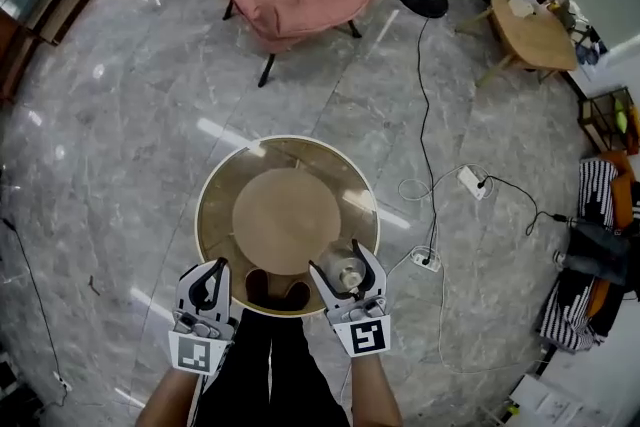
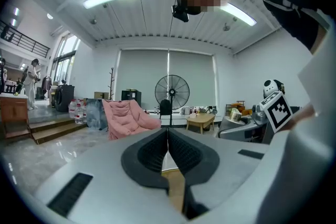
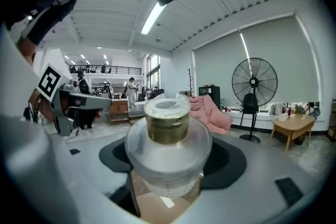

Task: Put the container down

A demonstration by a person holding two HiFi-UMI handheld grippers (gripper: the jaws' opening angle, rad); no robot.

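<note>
1. At the near-right edge of the round table (image 1: 213, 203), the right gripper (image 1: 343, 262) has its jaws clamped on the body of the clear container (image 1: 349, 273), which has a brass-coloured cap.
2. The container is upright over the tabletop. I can't tell if its base touches the glass.
3. The left gripper (image 1: 210, 275) is at the near-left edge, jaws pressed together with nothing between them.
4. Status: the carry looks done, the put-down is not. 3 steps left: seat the container, open the jaws, back off.
</note>
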